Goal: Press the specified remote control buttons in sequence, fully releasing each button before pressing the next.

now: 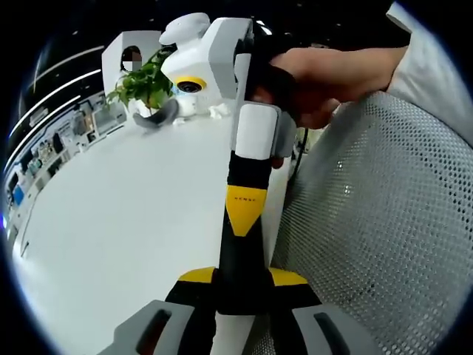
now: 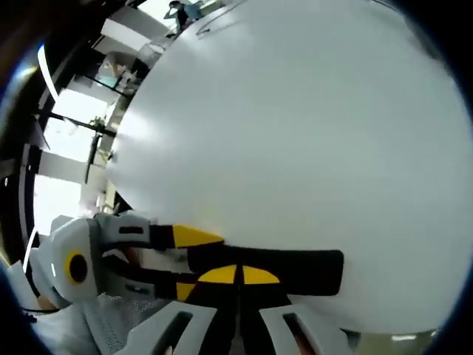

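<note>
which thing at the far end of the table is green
The plant, with its leafy green stems. The flat thing lying beside it is grey, and the small bit further along is white.

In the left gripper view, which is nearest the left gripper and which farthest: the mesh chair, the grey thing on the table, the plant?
1. Mesh chair, right beside the left gripper.
2. Grey thing, far across the table.
3. Plant, just behind it.

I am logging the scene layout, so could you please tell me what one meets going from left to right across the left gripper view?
Shelves in the background → potted green plant → white table → right gripper held in a hand → grey mesh chair back.
</note>
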The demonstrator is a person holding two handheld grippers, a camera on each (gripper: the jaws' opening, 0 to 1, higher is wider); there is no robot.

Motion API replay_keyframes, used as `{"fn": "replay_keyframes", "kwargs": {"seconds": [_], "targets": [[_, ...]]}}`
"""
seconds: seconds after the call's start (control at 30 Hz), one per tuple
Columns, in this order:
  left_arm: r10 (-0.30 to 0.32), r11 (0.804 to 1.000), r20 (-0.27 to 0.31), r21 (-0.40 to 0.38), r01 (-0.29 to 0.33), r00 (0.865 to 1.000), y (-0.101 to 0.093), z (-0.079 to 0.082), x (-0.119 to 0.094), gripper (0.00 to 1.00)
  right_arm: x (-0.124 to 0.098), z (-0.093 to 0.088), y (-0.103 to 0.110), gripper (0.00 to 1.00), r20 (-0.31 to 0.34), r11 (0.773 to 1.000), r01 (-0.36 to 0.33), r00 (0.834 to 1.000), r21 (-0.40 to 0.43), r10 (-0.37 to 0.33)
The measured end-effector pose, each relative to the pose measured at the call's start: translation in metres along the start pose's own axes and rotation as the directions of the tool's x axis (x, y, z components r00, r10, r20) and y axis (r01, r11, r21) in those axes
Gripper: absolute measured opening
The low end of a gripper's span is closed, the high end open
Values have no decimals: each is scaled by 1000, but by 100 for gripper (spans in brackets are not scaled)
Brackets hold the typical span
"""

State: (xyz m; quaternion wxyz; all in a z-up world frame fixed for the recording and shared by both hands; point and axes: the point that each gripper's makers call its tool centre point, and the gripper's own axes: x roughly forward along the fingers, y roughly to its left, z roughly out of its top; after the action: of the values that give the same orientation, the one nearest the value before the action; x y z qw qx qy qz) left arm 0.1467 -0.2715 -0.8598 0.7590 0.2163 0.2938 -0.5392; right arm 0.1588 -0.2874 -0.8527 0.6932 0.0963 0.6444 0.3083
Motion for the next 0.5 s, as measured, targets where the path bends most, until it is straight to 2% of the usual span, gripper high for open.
{"fn": "replay_keyframes", "kwargs": {"seconds": [0.37, 0.5], "targets": [[-2, 1000, 5, 0, 2, 1000, 0, 0, 0, 25, -1, 0, 2, 0, -6, 997, 24, 1000, -68, -24], [-2, 1000, 6, 0, 2, 1000, -1, 0, 0, 25, 0, 4, 12, 0, 15, 996, -29, 999, -80, 31]]}}
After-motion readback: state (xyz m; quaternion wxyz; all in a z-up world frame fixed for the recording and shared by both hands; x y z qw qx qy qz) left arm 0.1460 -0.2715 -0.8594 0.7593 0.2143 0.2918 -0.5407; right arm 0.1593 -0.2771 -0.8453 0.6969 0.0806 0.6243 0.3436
